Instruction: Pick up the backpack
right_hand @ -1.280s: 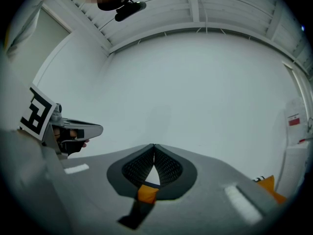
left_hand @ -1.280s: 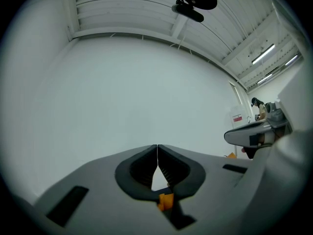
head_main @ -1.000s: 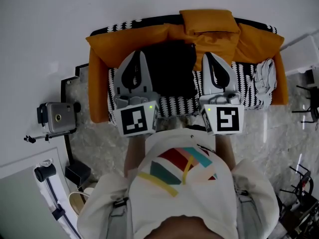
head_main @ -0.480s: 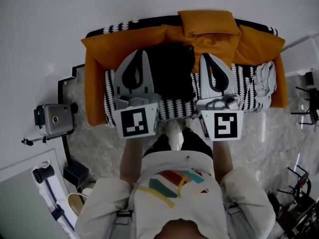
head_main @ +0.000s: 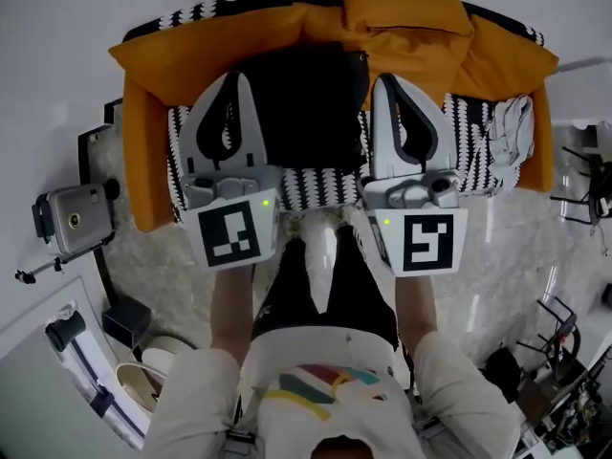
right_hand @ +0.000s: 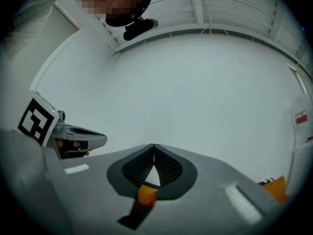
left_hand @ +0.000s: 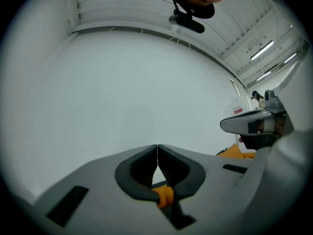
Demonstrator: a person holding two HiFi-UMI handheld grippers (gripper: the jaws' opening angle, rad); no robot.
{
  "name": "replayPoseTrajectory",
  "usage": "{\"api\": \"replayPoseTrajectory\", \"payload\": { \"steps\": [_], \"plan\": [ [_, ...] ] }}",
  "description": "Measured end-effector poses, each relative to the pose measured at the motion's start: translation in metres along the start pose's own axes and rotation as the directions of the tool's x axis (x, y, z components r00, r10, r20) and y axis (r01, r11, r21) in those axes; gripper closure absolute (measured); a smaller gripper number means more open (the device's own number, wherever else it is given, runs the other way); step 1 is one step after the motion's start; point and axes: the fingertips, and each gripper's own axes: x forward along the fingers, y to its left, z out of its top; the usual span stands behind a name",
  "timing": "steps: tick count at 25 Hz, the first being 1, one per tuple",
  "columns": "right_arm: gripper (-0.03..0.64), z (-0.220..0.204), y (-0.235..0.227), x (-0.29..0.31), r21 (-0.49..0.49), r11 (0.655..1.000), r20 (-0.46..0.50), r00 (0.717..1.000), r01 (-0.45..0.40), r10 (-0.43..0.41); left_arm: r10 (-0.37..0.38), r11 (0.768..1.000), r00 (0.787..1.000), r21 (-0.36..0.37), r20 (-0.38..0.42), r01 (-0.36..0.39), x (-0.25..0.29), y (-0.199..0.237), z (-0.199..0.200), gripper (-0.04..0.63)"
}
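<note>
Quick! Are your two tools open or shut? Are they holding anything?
Left tool: shut, holding nothing.
Right tool: shut, holding nothing.

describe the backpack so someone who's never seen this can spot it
Find the orange-draped sofa. In the middle of its black-and-white patterned seat lies the backpack. It is the only plain black thing there, unlike the pale bundled cloth at the right end.

Cloth on cloth
Matt black fabric backpack [head_main: 306, 103] on a coarse black-and-white woven throw [head_main: 316, 187], beside soft, creased orange cloth cushions [head_main: 402, 3].
</note>
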Motion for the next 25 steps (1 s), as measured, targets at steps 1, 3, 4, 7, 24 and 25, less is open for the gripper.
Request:
{"api": "replayPoseTrajectory", "payload": {
  "steps": [1,3,4,7,24,25],
  "plan": [
    [0.612,-0.012,0.003,0.001,-0.001,1.0,-0.008,1.0,-0.007,0.007,0.005,1.0,1.0,0.006,-0.002,-0.005,0.001,0.002,-0.011,0.58],
    [0.612,-0.038,0.006,0.0,0.001,1.0,-0.035,0.999,-0.012,0.012,0.015,1.0,1.0,0.001,-0.014,-0.015,0.002,0.003,-0.036,0.58],
    [0.612,-0.052,0.006,0.001,0.006,1.0,-0.05,0.999,-0.009,0.009,0.017,1.0,1.0,-0.008,-0.023,-0.017,0.002,0.002,-0.05,0.58],
    [0.612,-0.101,0.008,0.002,0.031,0.999,-0.097,0.995,0.007,-0.004,0.025,0.998,0.999,-0.062,-0.027,-0.027,0.001,0.004,-0.085,0.58],
    [0.612,-0.27,0.054,-0.009,0.179,0.983,-0.305,0.952,0.034,0.022,0.04,0.991,0.967,-0.113,-0.25,-0.07,-0.014,0.003,-0.255,0.58],
    [0.612,-0.272,0.058,-0.009,0.182,0.983,-0.31,0.95,0.027,0.032,0.04,0.99,0.966,-0.119,-0.255,-0.073,-0.015,0.002,-0.259,0.58]
  ]
}}
